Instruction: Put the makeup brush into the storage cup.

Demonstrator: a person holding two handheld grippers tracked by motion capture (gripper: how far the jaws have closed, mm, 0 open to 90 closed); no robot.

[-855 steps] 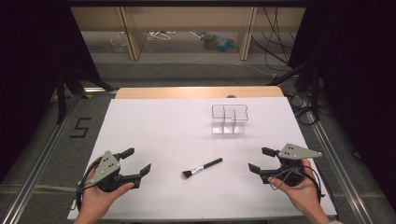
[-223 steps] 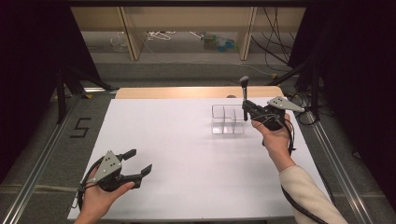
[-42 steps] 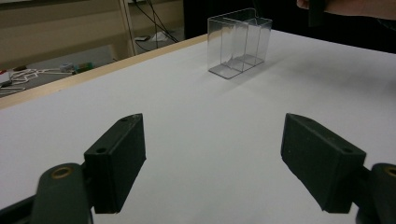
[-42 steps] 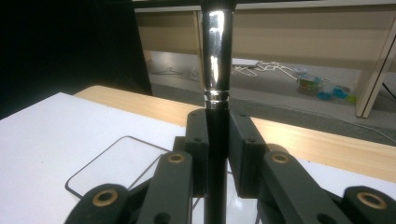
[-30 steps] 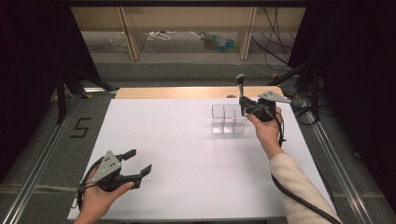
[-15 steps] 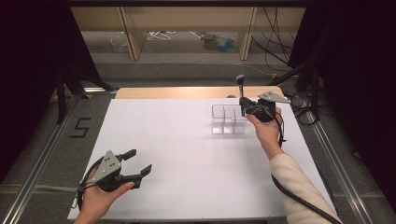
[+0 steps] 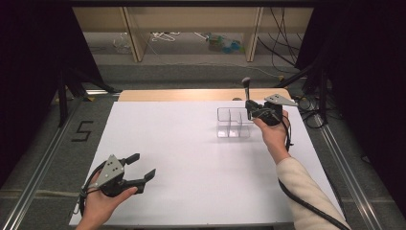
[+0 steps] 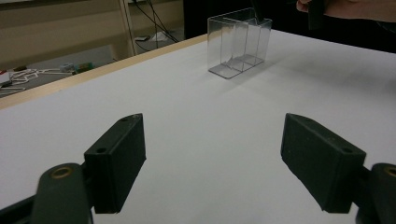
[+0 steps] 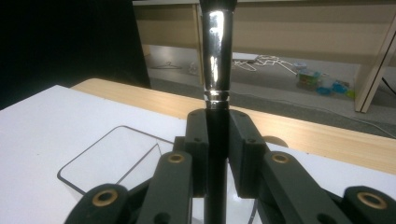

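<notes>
Wooden shelving point(image 7: 191, 28) — dark curtains point(image 7: 33, 52), grey floor point(image 7: 43, 143)

**Camera setup**

High view: fixed above the person's side, looks forward and down, takes in the whole bench point(image 7: 191, 143) plus the floor and shelving behind. Left gripper view: rides the left claw point(image 8: 215, 168), sits low over the bench top, looks across it toward the clear organizer point(image 8: 239, 42) at the far side. Right gripper view: rides the right claw point(image 9: 217, 140), very close up, aimed over the organizer point(image 9: 116, 158) at the far bench edge and shelves. All three share the organizer point(image 7: 233, 122).
</notes>
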